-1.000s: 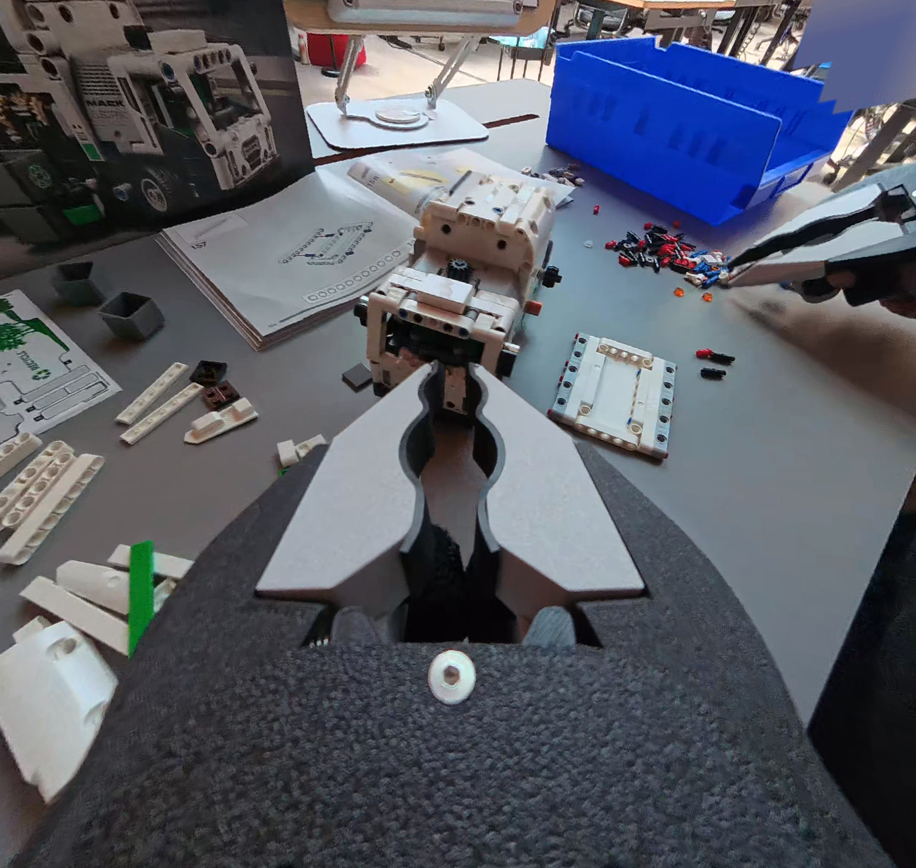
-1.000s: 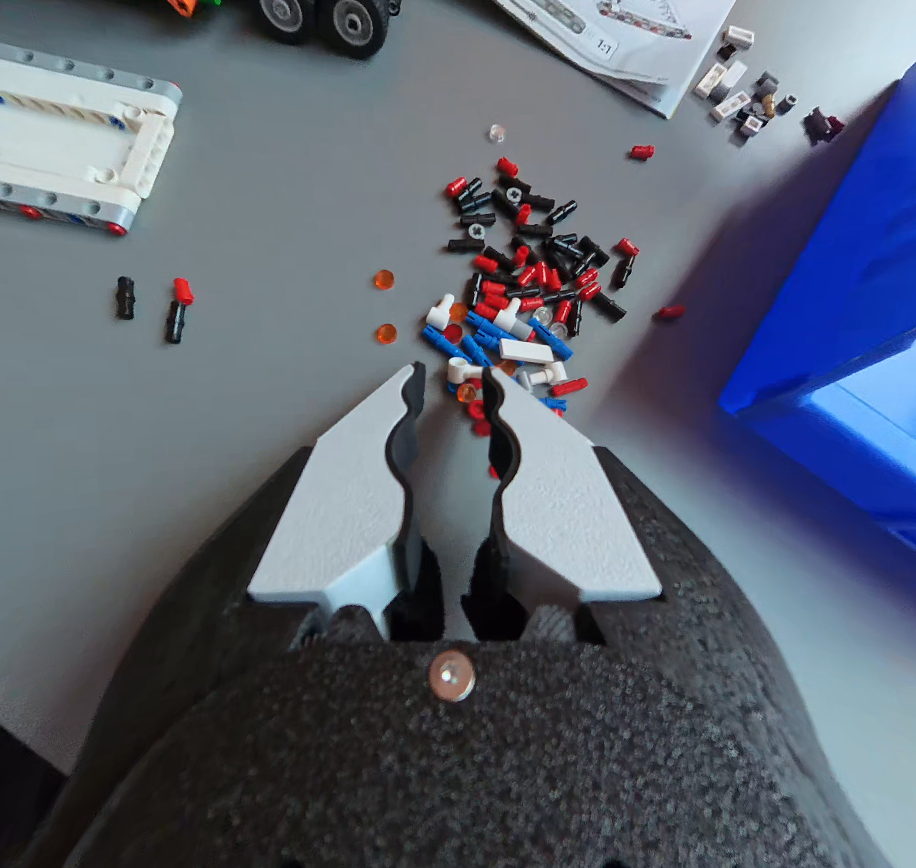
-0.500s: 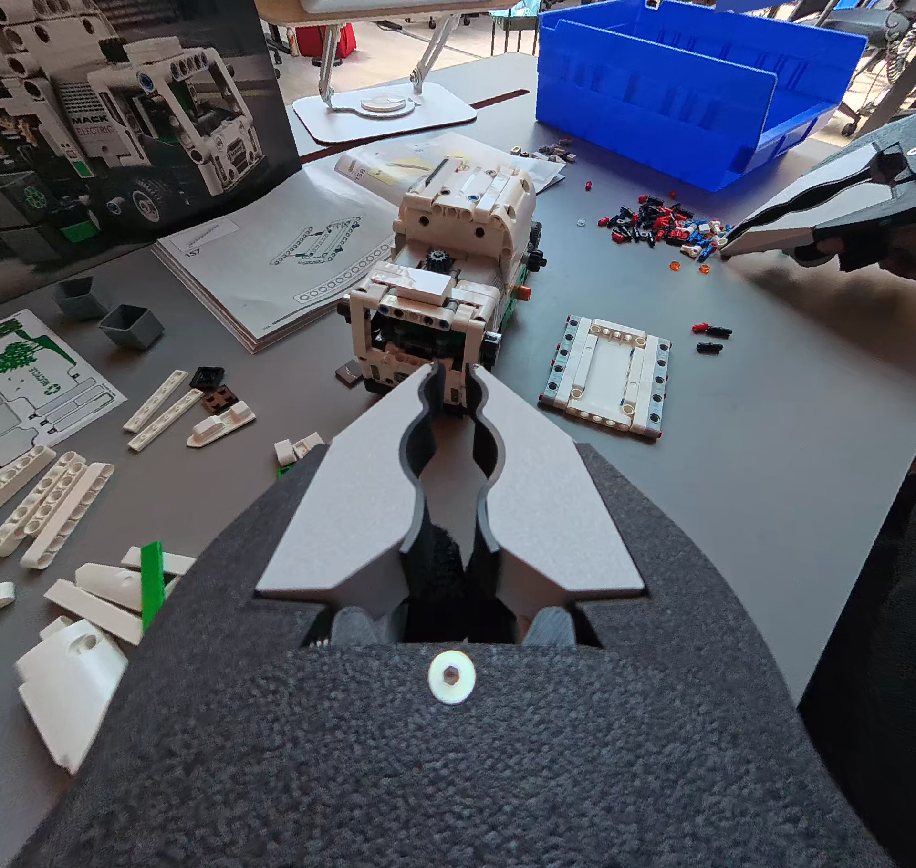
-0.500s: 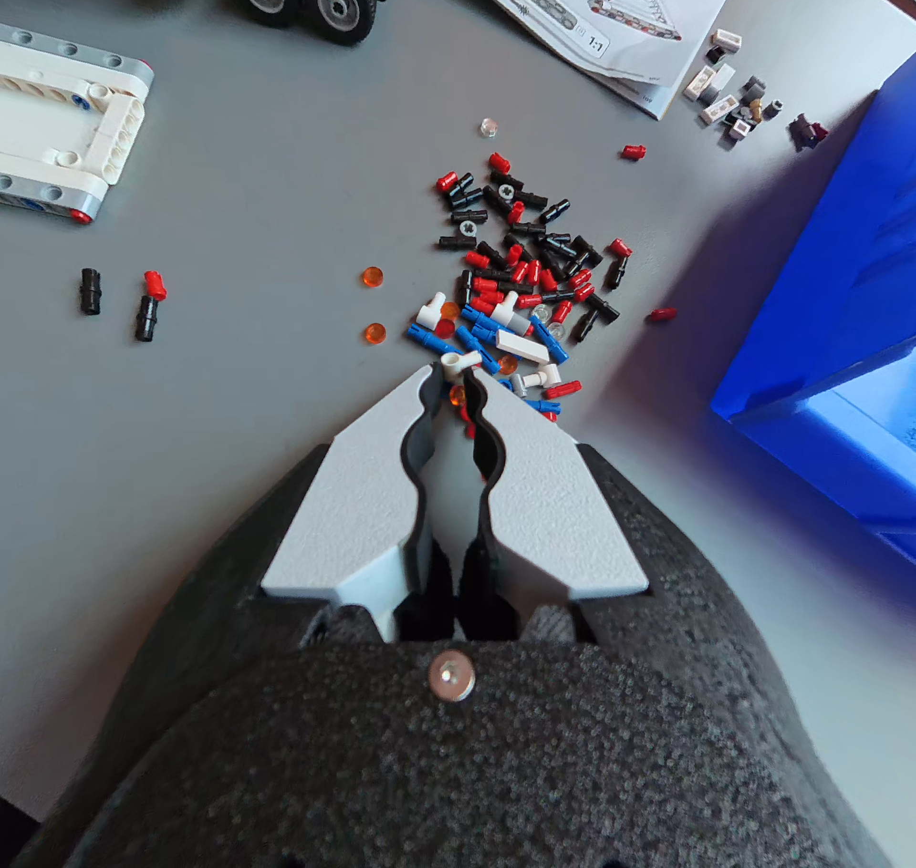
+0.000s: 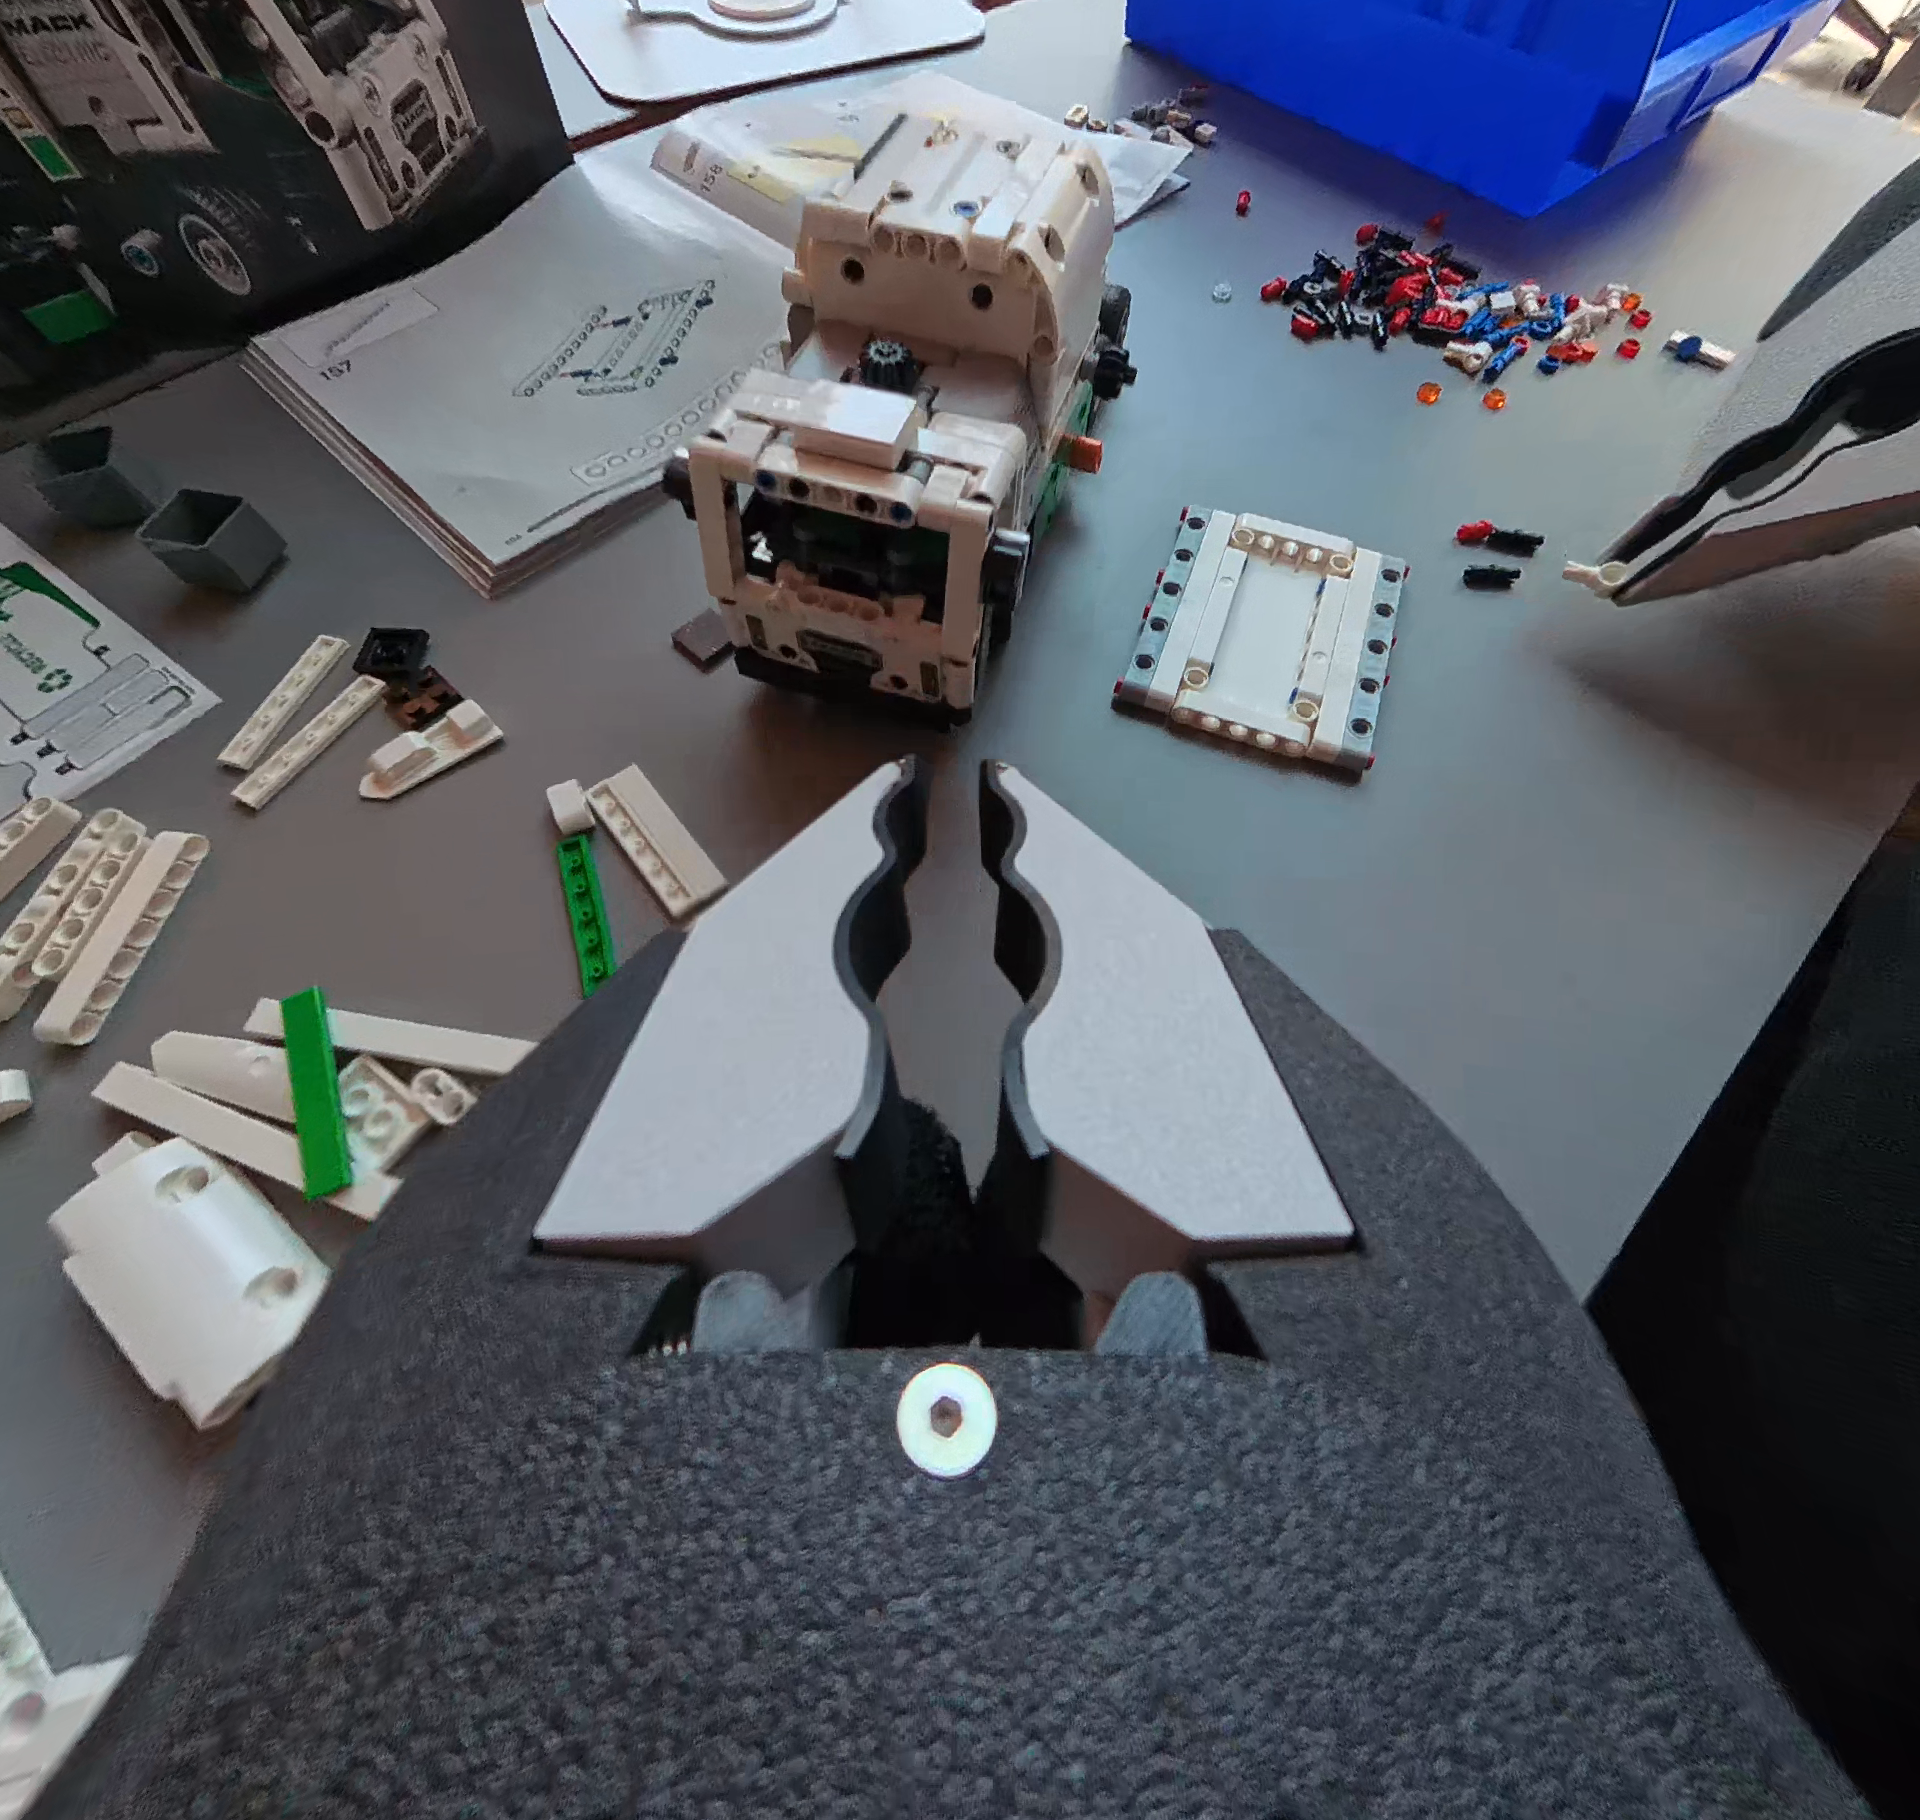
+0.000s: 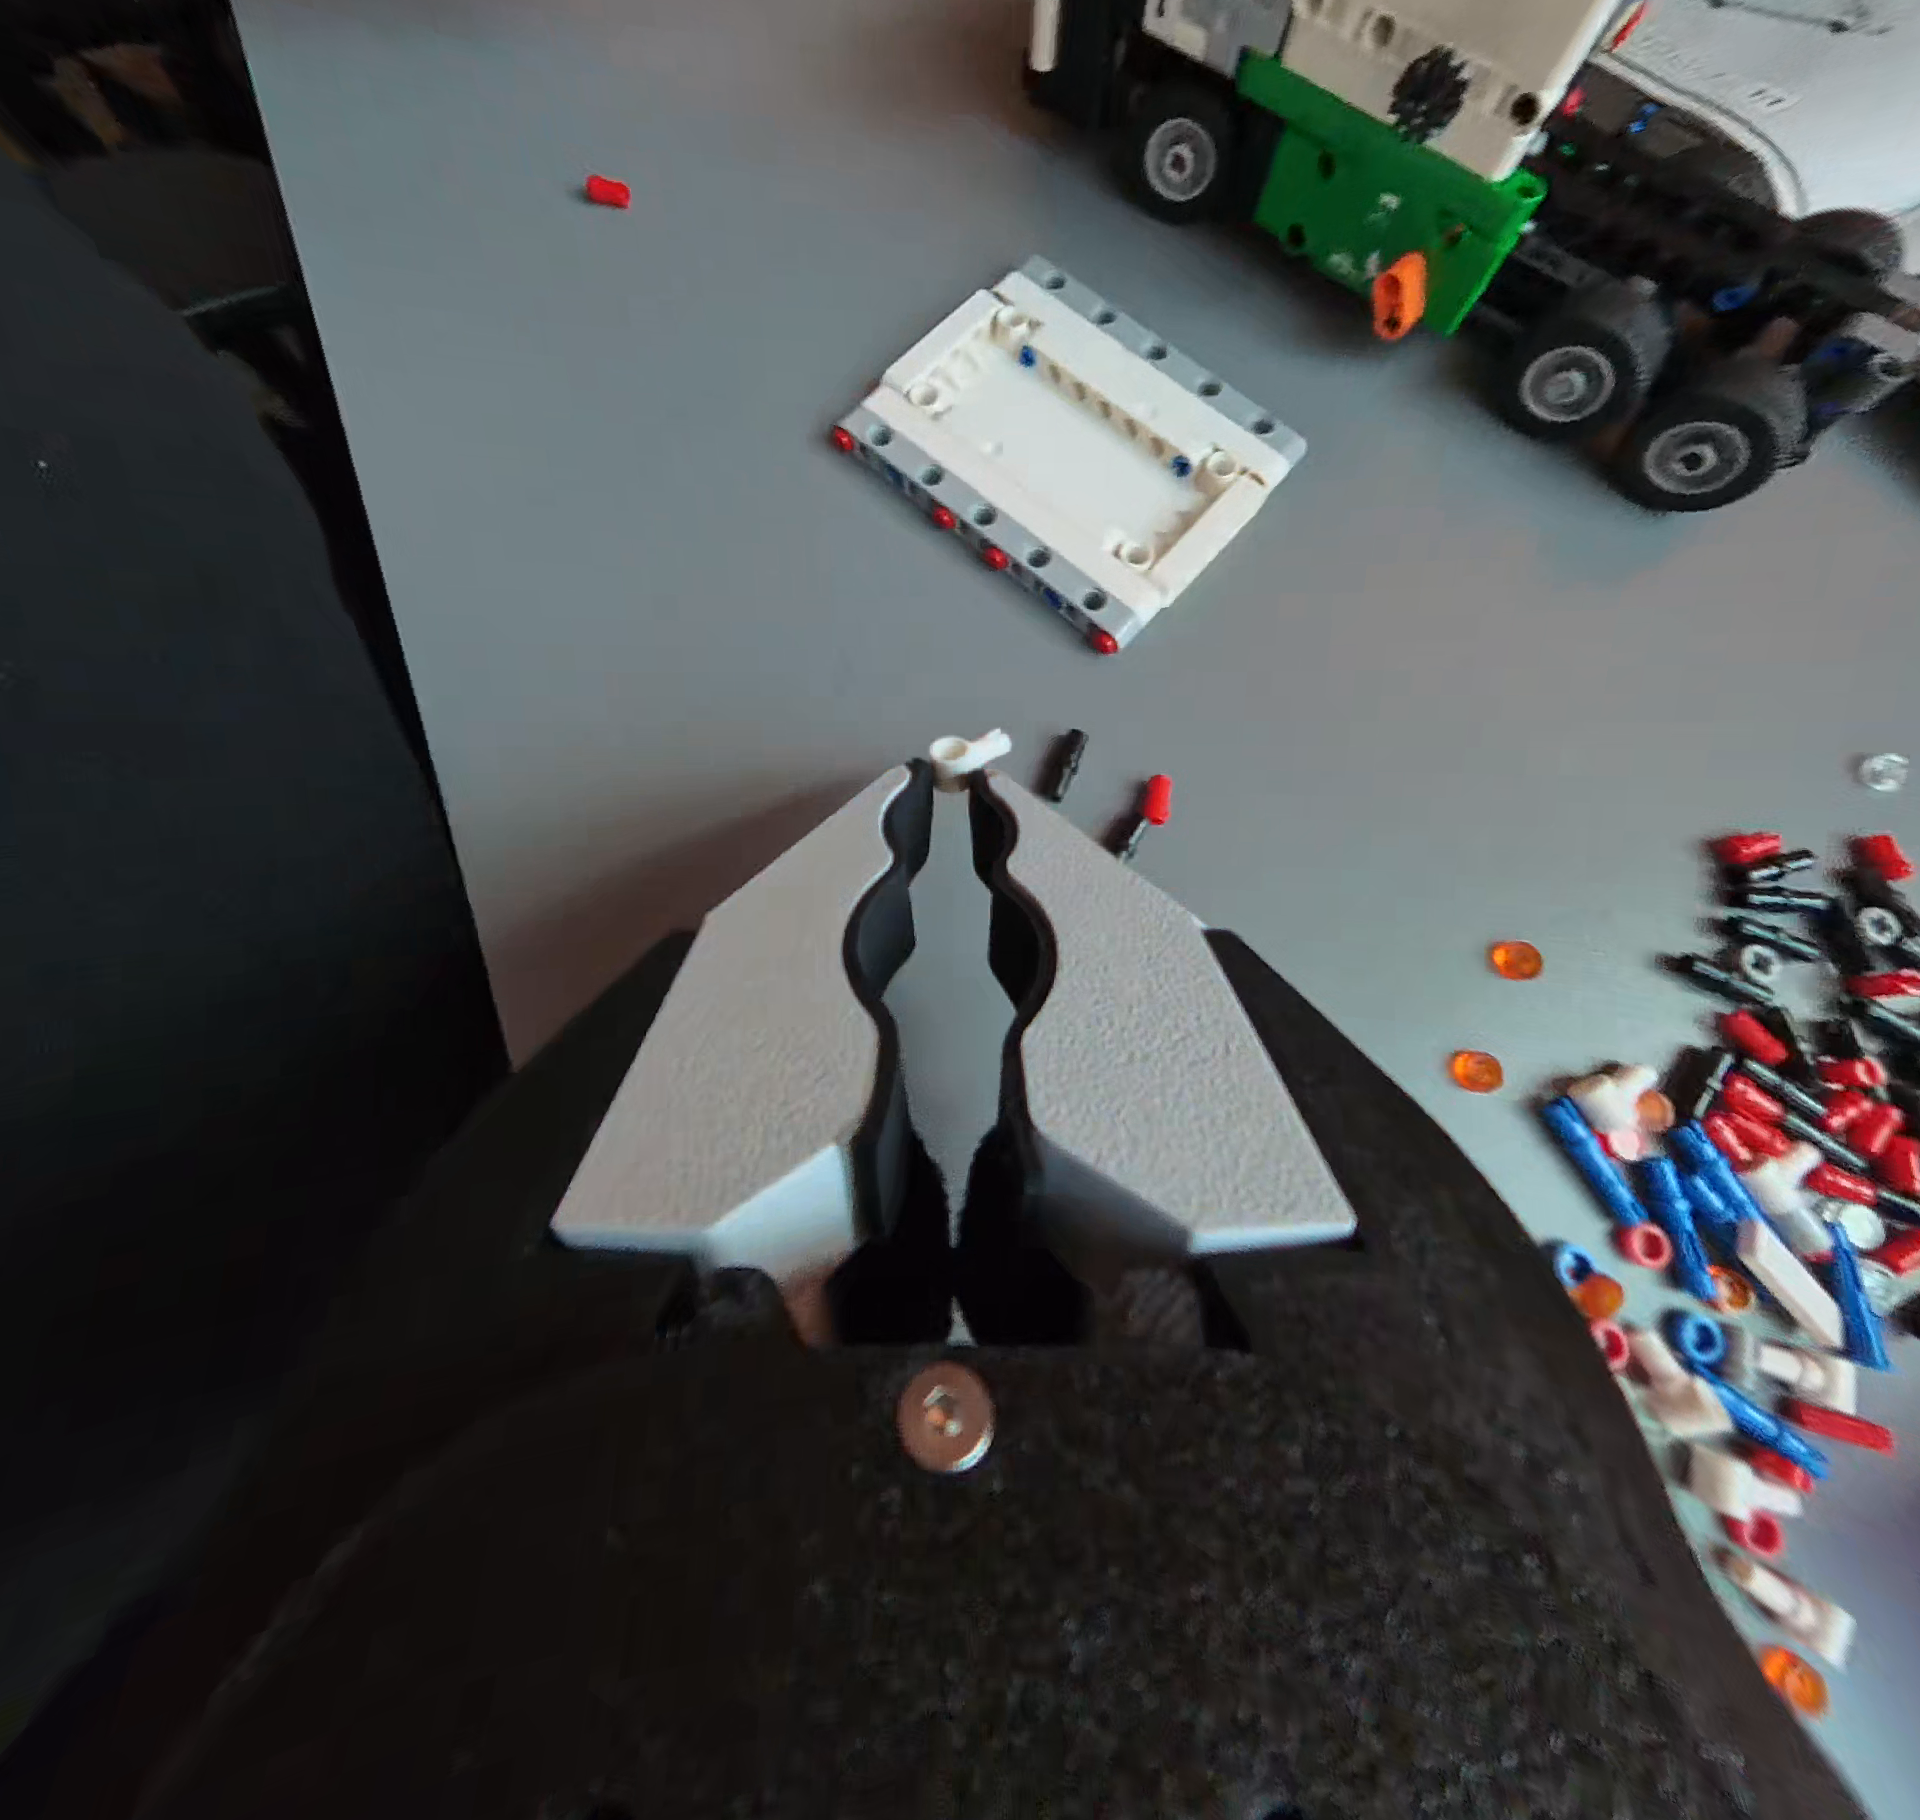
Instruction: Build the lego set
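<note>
The partly built white and green truck (image 5: pixel 883 482) stands mid-table, its cab facing my left gripper (image 5: pixel 948 773). That gripper is empty, its jaws a narrow gap apart, and sits a little short of the cab. A flat white and grey panel (image 5: pixel 1262 638) lies to the right of the truck. My right gripper (image 6: pixel 951 773) is shut on a small white connector (image 6: pixel 966 750) held at its fingertips above the table, near the panel (image 6: pixel 1070 451). It also shows in the left wrist view (image 5: pixel 1605 575) at the right edge.
A pile of red, black and blue pins (image 6: pixel 1787 1095) lies right of my right gripper, with two loose pins (image 6: pixel 1101 783) just ahead. A blue bin (image 5: pixel 1507 35), an open manual (image 5: pixel 499 368), the set box (image 5: pixel 208 108) and loose white beams (image 5: pixel 104 908) ring the truck. My hands' fingertips stand some 20 cm from each other.
My right gripper shut on the white connector in the pin pile, lifted it and swung left towards the panel. My left gripper drew back from the truck's cab.
</note>
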Action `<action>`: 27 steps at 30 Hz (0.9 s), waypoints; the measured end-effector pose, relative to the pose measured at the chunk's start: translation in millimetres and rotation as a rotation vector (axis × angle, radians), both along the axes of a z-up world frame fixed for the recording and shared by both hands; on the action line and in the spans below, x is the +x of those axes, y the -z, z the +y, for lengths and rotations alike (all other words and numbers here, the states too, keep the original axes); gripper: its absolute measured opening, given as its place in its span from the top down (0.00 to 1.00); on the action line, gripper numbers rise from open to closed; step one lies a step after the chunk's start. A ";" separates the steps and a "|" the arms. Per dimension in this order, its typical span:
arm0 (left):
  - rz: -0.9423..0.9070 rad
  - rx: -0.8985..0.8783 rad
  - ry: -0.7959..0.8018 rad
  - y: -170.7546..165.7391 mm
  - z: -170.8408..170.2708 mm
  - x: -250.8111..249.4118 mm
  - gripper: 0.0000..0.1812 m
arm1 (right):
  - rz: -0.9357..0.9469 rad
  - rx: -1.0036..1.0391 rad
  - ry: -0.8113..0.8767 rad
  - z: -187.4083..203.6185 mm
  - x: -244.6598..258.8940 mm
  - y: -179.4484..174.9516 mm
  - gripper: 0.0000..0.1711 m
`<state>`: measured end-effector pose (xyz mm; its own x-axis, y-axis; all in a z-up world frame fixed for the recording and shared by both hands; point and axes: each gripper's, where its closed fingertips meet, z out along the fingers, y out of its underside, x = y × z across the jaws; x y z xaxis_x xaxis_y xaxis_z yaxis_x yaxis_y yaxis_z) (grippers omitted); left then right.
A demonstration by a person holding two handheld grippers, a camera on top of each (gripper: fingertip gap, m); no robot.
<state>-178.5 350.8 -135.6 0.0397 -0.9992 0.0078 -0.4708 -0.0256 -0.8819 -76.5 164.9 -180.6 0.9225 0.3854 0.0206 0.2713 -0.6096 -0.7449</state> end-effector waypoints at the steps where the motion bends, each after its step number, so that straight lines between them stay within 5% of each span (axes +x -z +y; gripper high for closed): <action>1: 0.025 -0.014 0.010 4.6 -2.7 -4.1 0.95 | -0.008 -0.026 -0.018 -0.1 -3.7 4.6 0.97; 13: 0.292 -0.093 0.212 59.4 -59.1 -44.3 0.89 | -0.015 -0.076 -0.069 3.7 -13.9 12.0 0.95; 27: 0.298 -0.062 0.269 65.5 -72.2 -37.9 0.98 | 0.040 0.037 0.191 13.9 43.7 8.0 0.95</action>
<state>-216.4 278.5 -201.1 -0.2138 -0.9721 0.0964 -0.7026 0.0844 -0.7066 -32.8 178.8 -188.6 0.9792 0.2026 -0.0066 0.1229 -0.6194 -0.7754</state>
